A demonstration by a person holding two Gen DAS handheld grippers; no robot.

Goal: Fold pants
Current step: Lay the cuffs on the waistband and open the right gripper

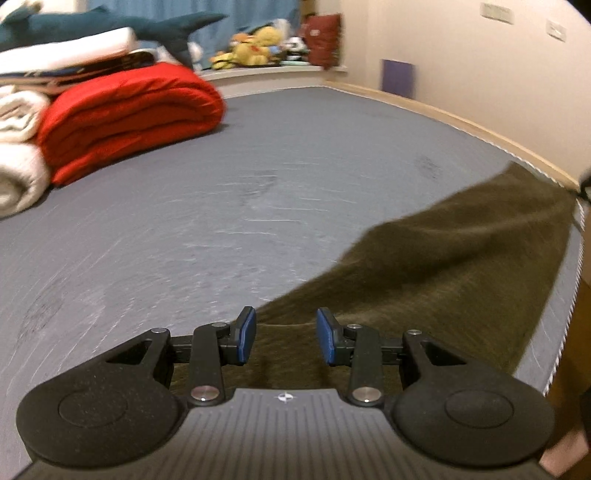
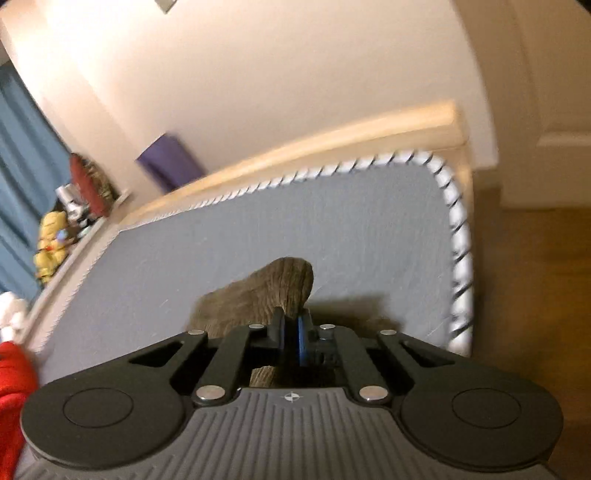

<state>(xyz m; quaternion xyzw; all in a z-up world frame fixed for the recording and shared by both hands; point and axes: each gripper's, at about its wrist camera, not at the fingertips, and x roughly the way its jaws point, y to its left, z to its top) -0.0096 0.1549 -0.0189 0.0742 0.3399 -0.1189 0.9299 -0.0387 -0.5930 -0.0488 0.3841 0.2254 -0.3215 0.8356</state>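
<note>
Olive-brown pants [image 1: 443, 266] stretch across the grey mattress [image 1: 258, 184] from under my left gripper toward the right edge of the bed. My left gripper [image 1: 286, 334] is open, its blue pads [image 1: 247, 332] apart above the near end of the cloth and not pressing on it. In the right wrist view my right gripper [image 2: 291, 332] is shut on a bunched end of the pants [image 2: 266, 295], which sticks up past the pads. That gripper hangs rolled to one side over the mattress corner [image 2: 369, 229].
A folded red quilt [image 1: 129, 118] and white blankets [image 1: 18, 147] are stacked at the far left, with a shark plush [image 1: 110, 26] on top. Plush toys [image 1: 255, 48] line the sill. A wooden bed frame [image 1: 480, 129] runs along the wall. Brown floor [image 2: 535, 277] lies beyond the mattress corner.
</note>
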